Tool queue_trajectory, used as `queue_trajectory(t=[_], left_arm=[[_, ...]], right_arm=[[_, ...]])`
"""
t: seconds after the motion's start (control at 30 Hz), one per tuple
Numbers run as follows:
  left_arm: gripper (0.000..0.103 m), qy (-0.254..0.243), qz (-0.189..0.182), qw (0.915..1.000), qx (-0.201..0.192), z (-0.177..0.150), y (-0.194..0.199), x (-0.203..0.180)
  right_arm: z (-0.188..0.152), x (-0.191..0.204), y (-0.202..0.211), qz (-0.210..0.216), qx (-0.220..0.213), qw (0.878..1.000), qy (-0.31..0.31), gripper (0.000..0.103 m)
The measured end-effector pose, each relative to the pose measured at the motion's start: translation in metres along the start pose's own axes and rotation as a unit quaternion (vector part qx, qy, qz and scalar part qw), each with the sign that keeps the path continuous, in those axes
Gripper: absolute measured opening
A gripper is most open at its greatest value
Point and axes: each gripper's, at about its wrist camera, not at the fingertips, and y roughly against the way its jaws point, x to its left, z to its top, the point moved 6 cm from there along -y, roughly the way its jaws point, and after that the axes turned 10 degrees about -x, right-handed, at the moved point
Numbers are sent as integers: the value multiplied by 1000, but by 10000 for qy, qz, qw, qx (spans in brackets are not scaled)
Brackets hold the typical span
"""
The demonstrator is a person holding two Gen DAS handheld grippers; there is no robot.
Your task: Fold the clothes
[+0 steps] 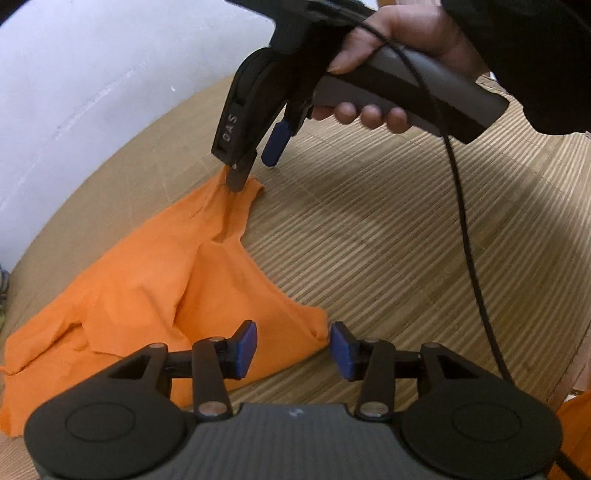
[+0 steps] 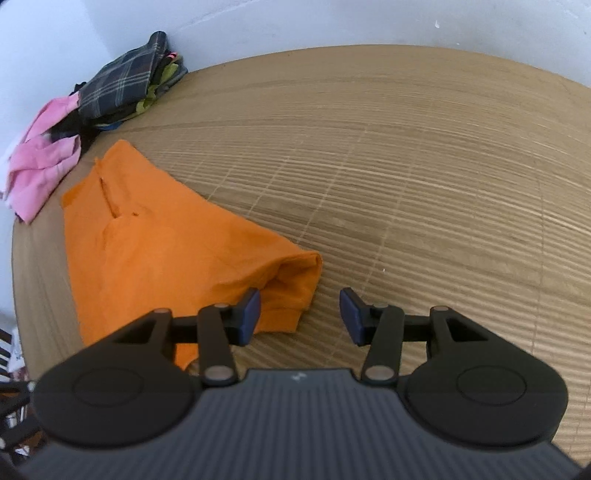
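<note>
An orange garment (image 1: 147, 288) lies rumpled on the bamboo mat (image 1: 406, 240). My left gripper (image 1: 293, 349) is open, its jaws either side of the garment's near corner, just above it. In the left wrist view my right gripper (image 1: 255, 166) is held by a hand at the garment's far corner, one finger touching the cloth, jaws apart. In the right wrist view the right gripper (image 2: 300, 315) is open over the edge of the orange garment (image 2: 166, 251), with one blue pad (image 2: 249, 314) above the cloth and the other over the mat.
A pile of other clothes, pink (image 2: 40, 166) and dark plaid (image 2: 122, 85), lies at the mat's far left against the white wall (image 2: 295, 22). A black cable (image 1: 465, 229) hangs from the right gripper's handle. Bamboo mat (image 2: 424, 184) stretches to the right.
</note>
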Motion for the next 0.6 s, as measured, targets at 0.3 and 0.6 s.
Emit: queue_trajectory(t=[0.3, 0.6], left_arm=[[28, 412, -73, 9990, 181, 3, -6, 2], [36, 434, -16, 9985, 330, 6, -8, 2]], right_arm=[[5, -4, -12, 562, -124, 9966, -585, 49], [2, 12, -11, 337, -126, 9989, 286, 50]])
